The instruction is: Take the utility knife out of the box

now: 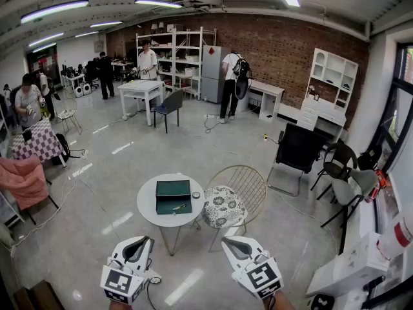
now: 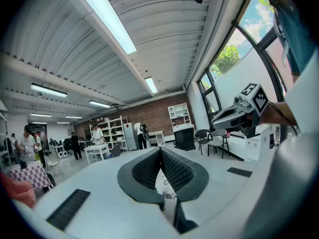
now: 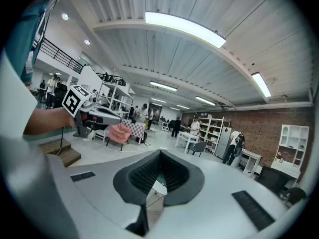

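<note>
Utility knife (image 1: 180, 206) in box (image 1: 173, 187): probably light, rigid, slick; pinch mid-handle. Your left gripper (image 1: 143, 243), right gripper (image 1: 229, 243): jaws pressed together, empty.

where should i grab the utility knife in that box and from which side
Take the knife across its narrow body near mid-length, coming straight down: it seems to lie flat in the box, long axis roughly left to right, and the walls probably block a side approach. Which end holds the blade is too small to tell. The right gripper is shut; open it first.
</note>
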The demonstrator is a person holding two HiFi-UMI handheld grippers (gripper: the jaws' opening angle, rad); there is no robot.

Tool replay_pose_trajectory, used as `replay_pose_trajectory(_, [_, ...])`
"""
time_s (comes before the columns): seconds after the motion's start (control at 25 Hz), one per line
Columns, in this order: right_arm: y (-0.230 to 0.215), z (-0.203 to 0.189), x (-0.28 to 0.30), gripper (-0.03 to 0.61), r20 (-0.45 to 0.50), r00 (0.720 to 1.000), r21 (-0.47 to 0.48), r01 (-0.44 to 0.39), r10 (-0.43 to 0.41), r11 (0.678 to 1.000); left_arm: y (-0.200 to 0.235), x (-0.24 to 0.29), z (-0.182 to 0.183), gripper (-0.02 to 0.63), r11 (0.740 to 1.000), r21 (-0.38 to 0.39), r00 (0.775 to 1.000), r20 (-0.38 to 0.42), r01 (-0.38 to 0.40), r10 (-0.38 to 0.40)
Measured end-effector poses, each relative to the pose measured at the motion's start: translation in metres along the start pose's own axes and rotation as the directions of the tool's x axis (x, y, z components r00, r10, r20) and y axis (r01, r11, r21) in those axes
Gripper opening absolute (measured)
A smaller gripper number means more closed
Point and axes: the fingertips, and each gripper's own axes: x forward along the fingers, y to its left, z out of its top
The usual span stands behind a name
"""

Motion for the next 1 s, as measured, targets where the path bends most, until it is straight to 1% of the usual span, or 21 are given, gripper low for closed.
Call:
replay_pose_trajectory(0.32, [0.013, 0.007, 0.017, 0.037, -0.006, 1.0, 0.011, 0.013, -0.013, 1.0, 0.019, -0.003, -0.004, 0.018, 1.0, -0.01, 1.0, 0.006, 0.014, -0.014])
replay_pose_trajectory(0.52, [0.021, 0.014, 0.028, 0.037, -0.005, 1.0, 0.074, 0.024, -0.023, 0.997, 0.035, -0.004, -0.011, 0.018, 1.0, 0.002, 0.999, 0.004, 0.031, -0.031])
replay_pose_trajectory(0.68, [0.025, 0.018, 0.039, 0.037, 0.01, 0.999, 0.095, 0.038, -0.039, 0.995, 0.046, -0.004, -0.016, 0.018, 0.999, 0.004, 0.999, 0.01, 0.044, -0.044])
replay_pose_trajectory(0.88, [0.029, 0.026, 0.049, 0.037, 0.014, 0.999, 0.096, 0.044, -0.045, 0.994, 0.056, -0.003, -0.017, 0.018, 0.998, 0.002, 0.998, 0.014, 0.062, -0.062])
replay_pose_trajectory(1.0, [0.029, 0.022, 0.061, 0.037, 0.004, 0.999, 0.081, 0.039, -0.039, 0.996, 0.065, 0.003, -0.025, 0.018, 0.998, -0.001, 0.998, 0.012, 0.065, -0.065])
